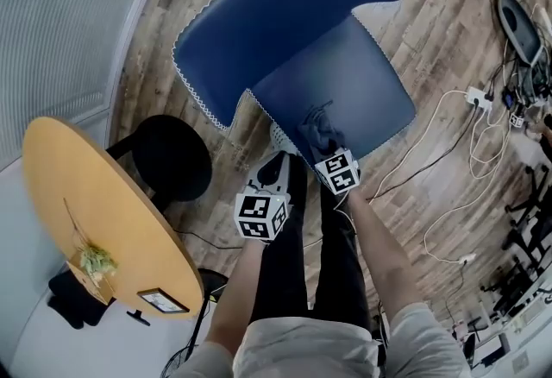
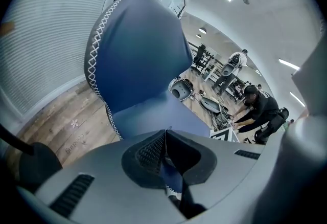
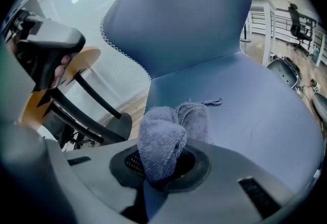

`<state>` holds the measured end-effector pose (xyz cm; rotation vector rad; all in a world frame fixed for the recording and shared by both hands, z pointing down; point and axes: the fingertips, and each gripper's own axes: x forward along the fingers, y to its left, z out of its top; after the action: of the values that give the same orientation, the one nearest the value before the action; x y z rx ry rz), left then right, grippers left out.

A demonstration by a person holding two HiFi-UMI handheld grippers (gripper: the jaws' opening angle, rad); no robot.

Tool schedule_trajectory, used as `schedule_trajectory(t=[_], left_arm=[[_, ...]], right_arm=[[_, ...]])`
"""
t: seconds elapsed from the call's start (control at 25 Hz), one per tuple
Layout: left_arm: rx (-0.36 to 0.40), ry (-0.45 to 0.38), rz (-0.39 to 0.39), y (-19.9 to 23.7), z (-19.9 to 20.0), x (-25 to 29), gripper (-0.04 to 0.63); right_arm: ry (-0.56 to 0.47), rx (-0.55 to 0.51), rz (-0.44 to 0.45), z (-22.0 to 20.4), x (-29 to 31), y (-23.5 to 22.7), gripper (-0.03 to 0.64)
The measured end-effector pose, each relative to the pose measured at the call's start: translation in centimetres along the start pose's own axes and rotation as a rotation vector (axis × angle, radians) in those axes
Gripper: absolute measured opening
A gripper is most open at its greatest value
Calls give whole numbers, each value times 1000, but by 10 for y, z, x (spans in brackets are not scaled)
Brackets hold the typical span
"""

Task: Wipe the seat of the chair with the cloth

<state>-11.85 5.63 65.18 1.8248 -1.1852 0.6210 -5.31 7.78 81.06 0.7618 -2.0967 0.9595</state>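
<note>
Closest to me, the right hand-held gripper (image 3: 161,166) is pinching a bunched grey-blue cloth (image 3: 164,136). I am holding it so the cloth is resting on the blue chair seat (image 1: 362,83), near the front edge. I am keeping the left hand-held gripper (image 2: 165,154) just off that edge, beside the right one, its jaws pressed together on nothing and pointing toward the chair back (image 2: 138,49). A round yellow tabletop (image 1: 78,186) and a black stool (image 1: 172,156) are standing to the left on the wooden floor (image 1: 431,31).
</note>
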Motion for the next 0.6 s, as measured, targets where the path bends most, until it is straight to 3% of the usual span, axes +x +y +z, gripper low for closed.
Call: schedule_trajectory(t=[0.6], left_arm=[[20, 3, 0, -22, -19, -1, 28]], right_arm=[[30, -51, 107, -49, -5, 48, 54]])
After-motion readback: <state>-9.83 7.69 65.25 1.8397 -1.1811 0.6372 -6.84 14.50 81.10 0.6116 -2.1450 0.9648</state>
